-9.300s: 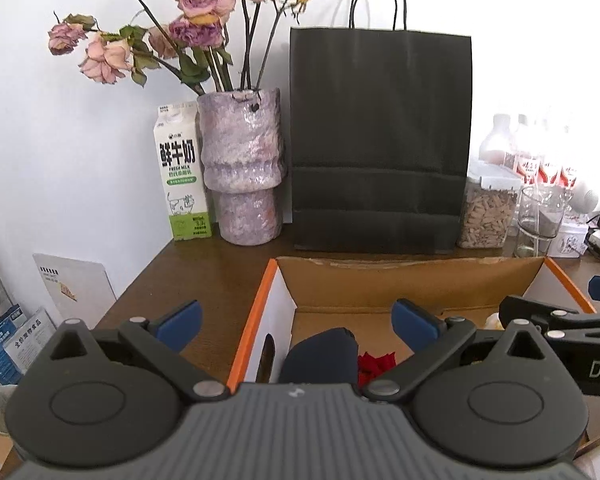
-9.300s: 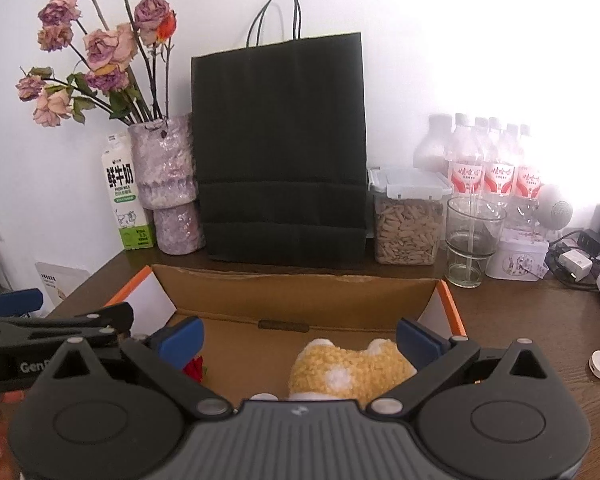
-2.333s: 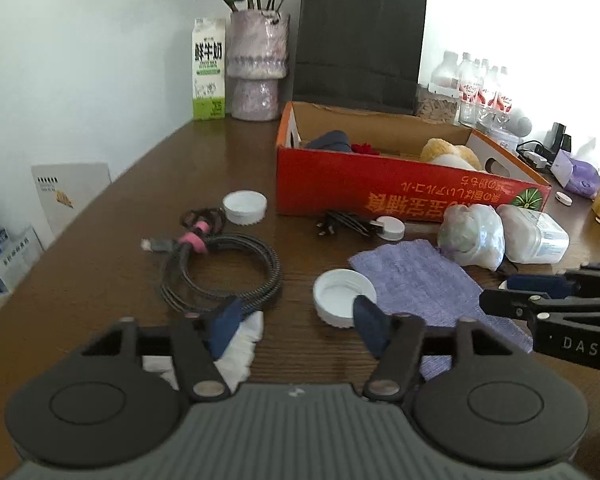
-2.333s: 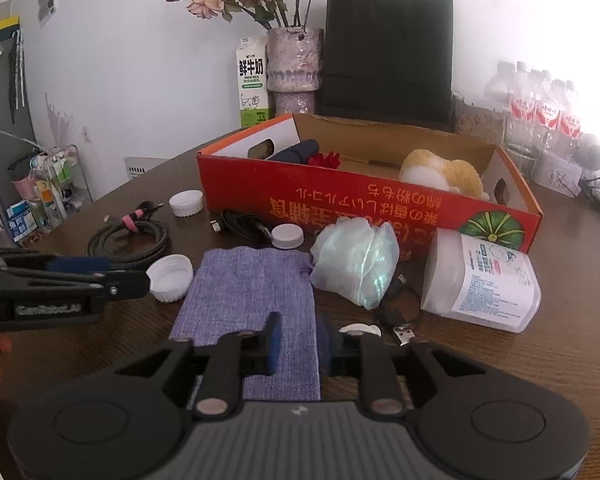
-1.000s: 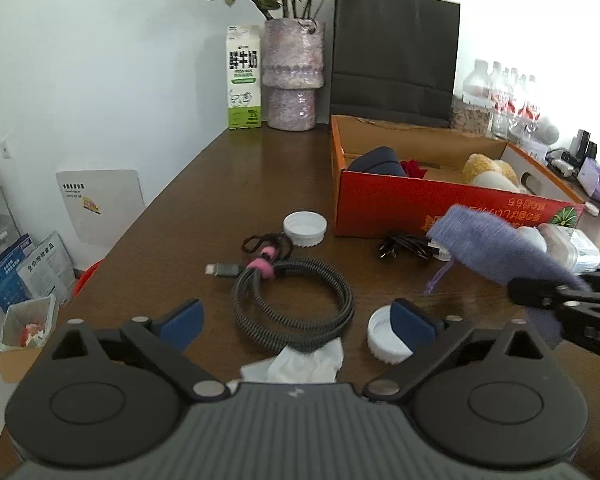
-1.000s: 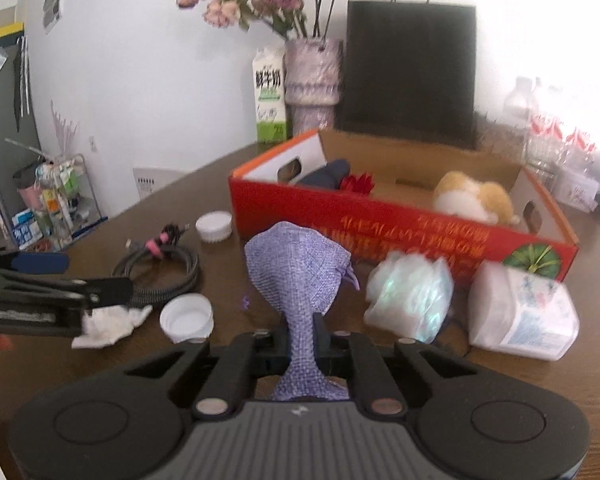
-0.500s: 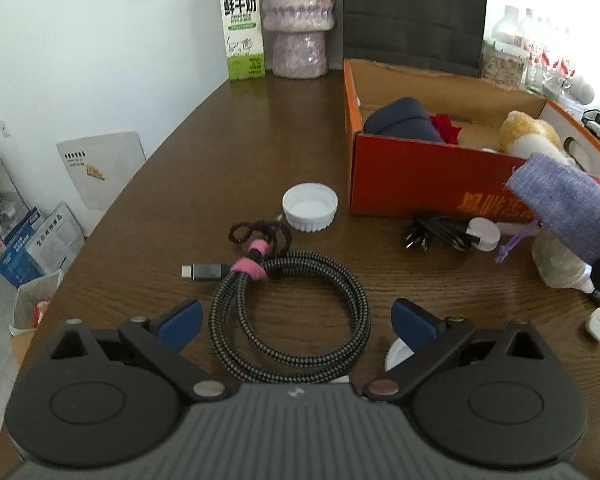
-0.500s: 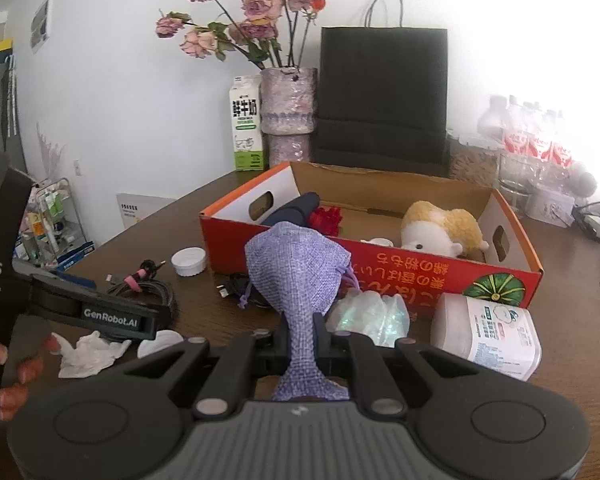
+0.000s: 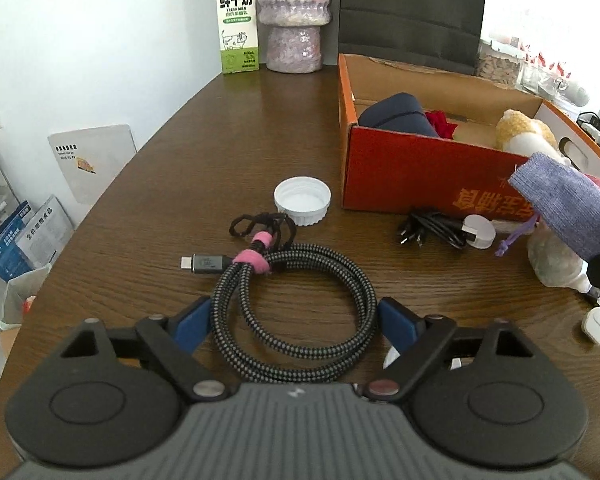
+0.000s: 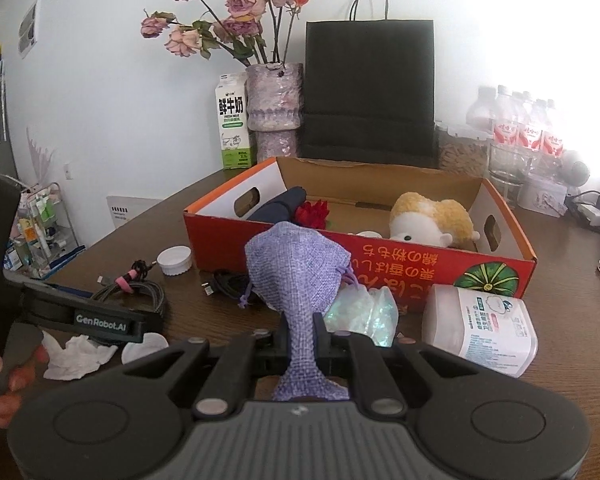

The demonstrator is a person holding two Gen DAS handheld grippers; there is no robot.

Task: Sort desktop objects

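Braided grey-and-black charging cable [image 9: 296,304], coiled and bound by a pink strap: light, springy, best pinched across the bundled strands beside that strap. Straddled now by left gripper [image 9: 290,322], jaws just closing, pads not yet pressing; lilac woven drawstring pouch [image 10: 300,280], limp and light, clamped in right gripper [image 10: 302,336].

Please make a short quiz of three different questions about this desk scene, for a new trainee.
1. True or false: the right gripper has its jaws shut on the purple cloth pouch.
2. What lies between the jaws of the left gripper? A) coiled braided cable B) white lid C) crumpled tissue
3. Fill in: the plush toy lies inside the red ____.

Key: 1 true. 2 A; the jaws have just been closing and stand on either side of the coil, not yet pressing it. 3 cardboard box.
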